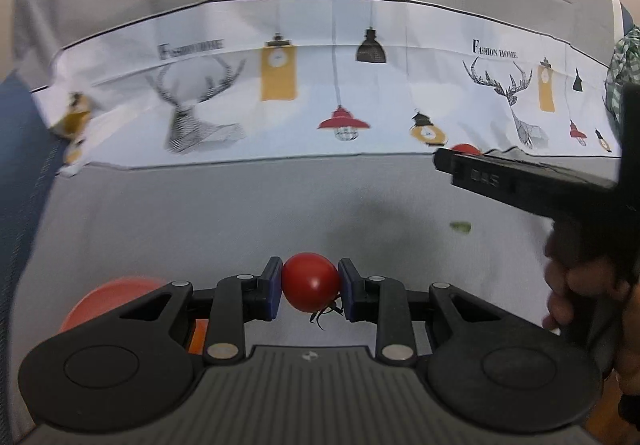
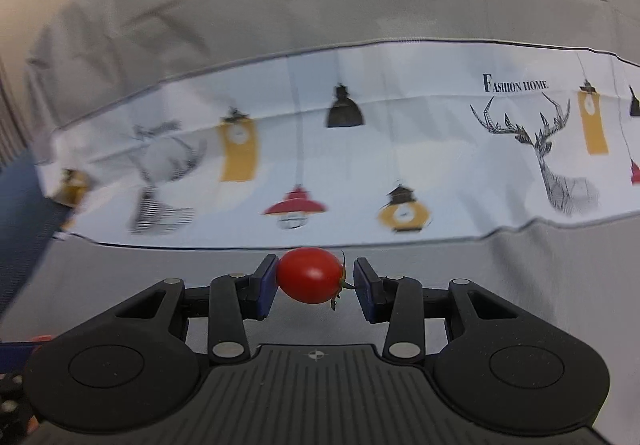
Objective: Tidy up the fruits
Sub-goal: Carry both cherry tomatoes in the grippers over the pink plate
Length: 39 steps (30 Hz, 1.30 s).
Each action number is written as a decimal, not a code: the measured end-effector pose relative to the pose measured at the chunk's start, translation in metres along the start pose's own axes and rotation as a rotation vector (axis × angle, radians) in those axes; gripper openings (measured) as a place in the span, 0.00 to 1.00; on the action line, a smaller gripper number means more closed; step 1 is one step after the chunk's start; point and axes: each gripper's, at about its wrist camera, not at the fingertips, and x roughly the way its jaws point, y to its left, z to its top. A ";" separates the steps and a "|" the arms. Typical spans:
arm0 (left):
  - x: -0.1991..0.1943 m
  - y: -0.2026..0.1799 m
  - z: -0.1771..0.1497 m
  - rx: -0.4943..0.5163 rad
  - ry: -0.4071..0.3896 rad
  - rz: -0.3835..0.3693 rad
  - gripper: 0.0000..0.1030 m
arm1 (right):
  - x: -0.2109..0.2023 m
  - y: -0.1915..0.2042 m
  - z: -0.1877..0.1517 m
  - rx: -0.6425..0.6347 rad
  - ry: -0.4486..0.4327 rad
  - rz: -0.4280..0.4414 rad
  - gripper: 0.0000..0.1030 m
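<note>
A: What is on the far left?

B: In the left wrist view, an orange plate (image 1: 108, 297) sits low on the left, partly behind the left gripper (image 1: 311, 287). It rests on the grey cloth (image 1: 224, 213) over the tabletop.

A: And the left gripper?

B: Its fingers (image 1: 272, 285) squeeze a little red tomato (image 1: 310, 281) from both sides. The dark stem pokes out at the bottom.

A: What is behind?

B: A white cloth with lamps and deer (image 1: 320, 85) lies across the back. A small green bit (image 1: 460, 226) lies on the grey cloth to the right.

A: And the right side?

B: A hand (image 1: 580, 285) holds the right gripper (image 2: 315, 279). In the right wrist view, another red tomato (image 2: 310, 275) sits between its fingers (image 2: 267, 281), with the green stem end toward the right finger. This tomato is up off the cloth.
</note>
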 end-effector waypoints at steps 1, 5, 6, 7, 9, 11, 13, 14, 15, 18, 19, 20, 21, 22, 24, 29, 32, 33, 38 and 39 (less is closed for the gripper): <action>-0.010 0.005 -0.006 -0.002 0.002 0.009 0.32 | -0.015 0.008 -0.006 0.003 -0.001 0.008 0.41; -0.058 0.029 -0.034 -0.019 0.002 0.048 0.32 | -0.071 0.038 -0.033 0.009 -0.005 0.053 0.41; -0.071 0.036 -0.041 -0.021 0.000 0.060 0.32 | -0.085 0.046 -0.039 0.006 -0.010 0.065 0.41; -0.082 0.043 -0.048 -0.025 -0.005 0.072 0.32 | -0.101 0.056 -0.046 -0.004 -0.012 0.078 0.41; -0.106 0.058 -0.063 -0.039 -0.013 0.095 0.32 | -0.127 0.071 -0.057 -0.014 -0.024 0.104 0.41; -0.127 0.072 -0.078 -0.058 -0.021 0.118 0.32 | -0.155 0.088 -0.068 -0.026 -0.033 0.133 0.41; -0.149 0.087 -0.092 -0.080 -0.025 0.141 0.32 | -0.179 0.102 -0.081 -0.023 -0.028 0.163 0.41; -0.157 0.093 -0.098 -0.088 -0.025 0.154 0.32 | -0.189 0.108 -0.086 -0.021 -0.020 0.177 0.41; -0.166 0.100 -0.105 -0.099 -0.028 0.170 0.32 | -0.199 0.115 -0.092 -0.019 -0.011 0.190 0.41; -0.192 0.118 -0.127 -0.123 -0.034 0.208 0.32 | -0.227 0.133 -0.106 -0.027 0.007 0.217 0.41; -0.197 0.123 -0.131 -0.131 -0.033 0.217 0.32 | -0.237 0.140 -0.111 -0.034 0.006 0.227 0.41; -0.206 0.128 -0.138 -0.141 -0.037 0.223 0.32 | -0.244 0.146 -0.115 -0.045 0.004 0.235 0.41; -0.213 0.131 -0.143 -0.150 -0.043 0.225 0.32 | -0.252 0.152 -0.120 -0.057 -0.003 0.239 0.41; -0.220 0.134 -0.148 -0.155 -0.050 0.228 0.32 | -0.261 0.160 -0.124 -0.073 -0.010 0.241 0.41; -0.232 0.136 -0.159 -0.157 -0.063 0.232 0.32 | -0.272 0.171 -0.132 -0.096 -0.018 0.246 0.41; -0.247 0.136 -0.180 -0.164 -0.073 0.213 0.32 | -0.296 0.191 -0.148 -0.140 -0.031 0.259 0.41; -0.253 0.135 -0.190 -0.169 -0.078 0.203 0.32 | -0.304 0.196 -0.153 -0.144 -0.035 0.263 0.41; -0.255 0.135 -0.193 -0.173 -0.080 0.198 0.32 | -0.307 0.197 -0.154 -0.147 -0.037 0.263 0.41; -0.261 0.137 -0.199 -0.190 -0.096 0.190 0.32 | -0.314 0.201 -0.157 -0.162 -0.043 0.261 0.41; -0.262 0.137 -0.200 -0.192 -0.098 0.189 0.32 | -0.315 0.202 -0.158 -0.164 -0.045 0.260 0.41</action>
